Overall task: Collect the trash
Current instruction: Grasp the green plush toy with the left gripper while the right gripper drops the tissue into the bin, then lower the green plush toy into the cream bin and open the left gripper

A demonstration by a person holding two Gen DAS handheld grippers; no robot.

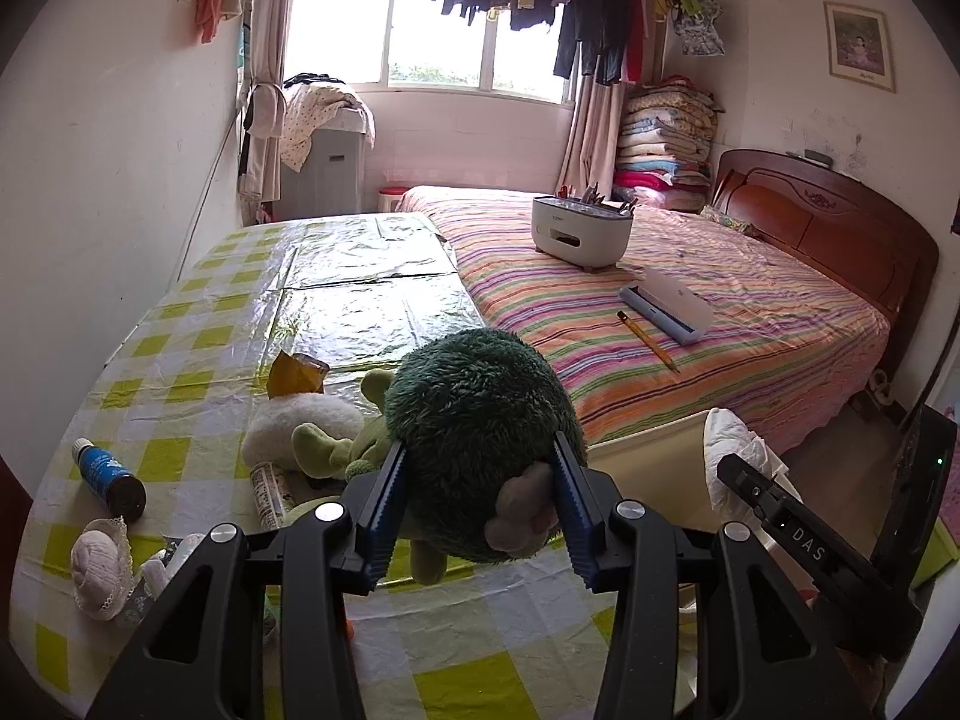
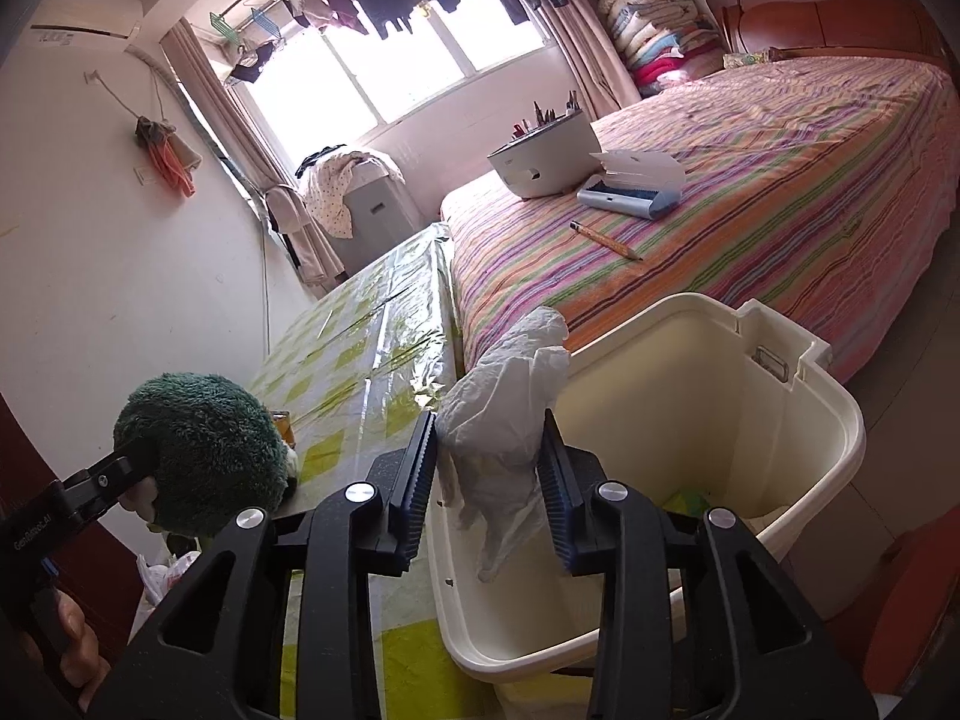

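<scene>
Honestly, I worry the crumpled tissue (image 2: 510, 414), at frame centre between my right gripper (image 2: 489, 492)'s parted fingers over the bin (image 2: 804, 420), clings and misses, while my left gripper (image 1: 480, 510) clamps the green plush toy (image 1: 480, 420).

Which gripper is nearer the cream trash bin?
Right. The right gripper is over the trash bin with a crumpled tissue; the left gripper clamps a green plush toy over the table.

Left tongs (image 1: 480, 504), right tongs (image 2: 489, 492): black frames, blue ribbed pads, silver pivot screws.
</scene>
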